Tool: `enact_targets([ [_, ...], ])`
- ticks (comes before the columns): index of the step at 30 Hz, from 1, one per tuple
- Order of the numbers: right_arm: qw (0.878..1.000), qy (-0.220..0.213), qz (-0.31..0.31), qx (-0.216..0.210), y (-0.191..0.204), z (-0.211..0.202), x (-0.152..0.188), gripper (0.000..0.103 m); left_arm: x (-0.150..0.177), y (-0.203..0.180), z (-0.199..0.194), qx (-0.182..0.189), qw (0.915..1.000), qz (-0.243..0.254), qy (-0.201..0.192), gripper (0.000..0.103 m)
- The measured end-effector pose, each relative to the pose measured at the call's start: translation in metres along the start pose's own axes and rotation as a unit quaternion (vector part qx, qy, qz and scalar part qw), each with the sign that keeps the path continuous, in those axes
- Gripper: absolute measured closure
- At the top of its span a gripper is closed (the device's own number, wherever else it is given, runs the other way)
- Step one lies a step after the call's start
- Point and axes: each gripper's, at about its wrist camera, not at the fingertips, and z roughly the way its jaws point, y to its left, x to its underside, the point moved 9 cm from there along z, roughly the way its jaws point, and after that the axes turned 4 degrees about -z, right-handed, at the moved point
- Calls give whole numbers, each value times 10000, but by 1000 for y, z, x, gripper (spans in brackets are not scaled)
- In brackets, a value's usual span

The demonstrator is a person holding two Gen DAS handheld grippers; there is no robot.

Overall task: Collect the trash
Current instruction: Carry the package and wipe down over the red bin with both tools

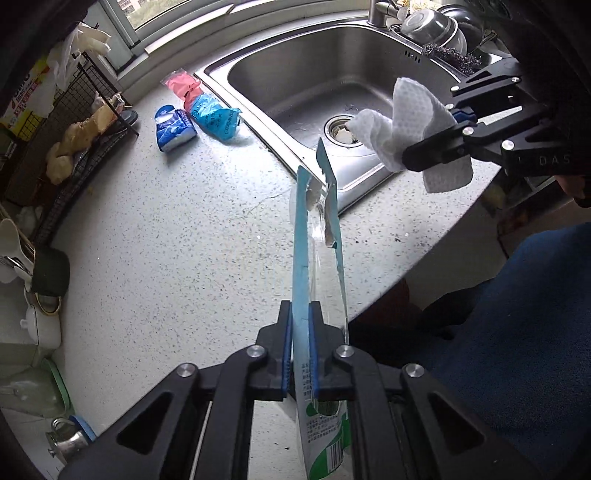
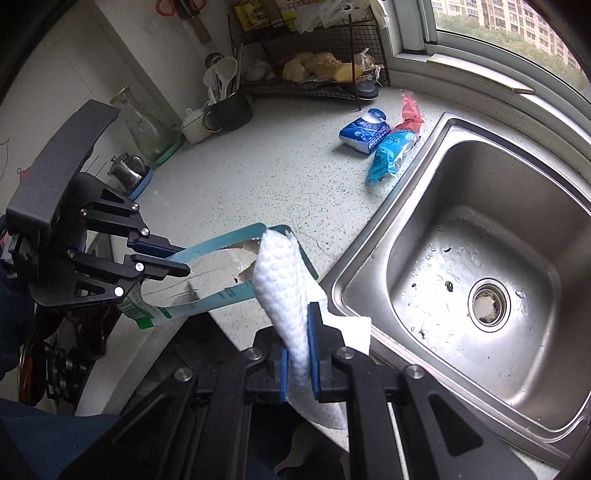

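Note:
My left gripper is shut on a torn blue-and-green blister pack, which sticks up from its pads above the speckled countertop. The right wrist view shows that same pack held by the left gripper at the counter's front edge. A crumpled white paper towel is clamped in my right gripper, which is shut on it. From the left wrist view the towel hangs over the sink in the right gripper. Blue wrappers and a pink one lie on the counter by the sink.
A steel sink with a drain strainer fills the right. A black wire rack with food stands in the back corner. A dark utensil cup, a white pot and a glass jar line the wall. Dishes stack behind the sink.

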Motion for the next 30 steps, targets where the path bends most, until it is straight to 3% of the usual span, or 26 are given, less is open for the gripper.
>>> enact_targets([
  [8,9994,71,-280,-176,22,-21,55,95,29,-73,2,-128,9995,-283,54,96],
  [15,9984,204,-461,-272,38,-30,105,95,66,-117,12,-254,9960,-835,198,96],
  [25,9972,612,-325,-297,49,-2,168,95,110,-153,55,-189,9824,-1840,272,96],
  [30,9966,774,-44,-280,45,28,194,95,129,-163,98,-283,9778,-2021,473,96],
])
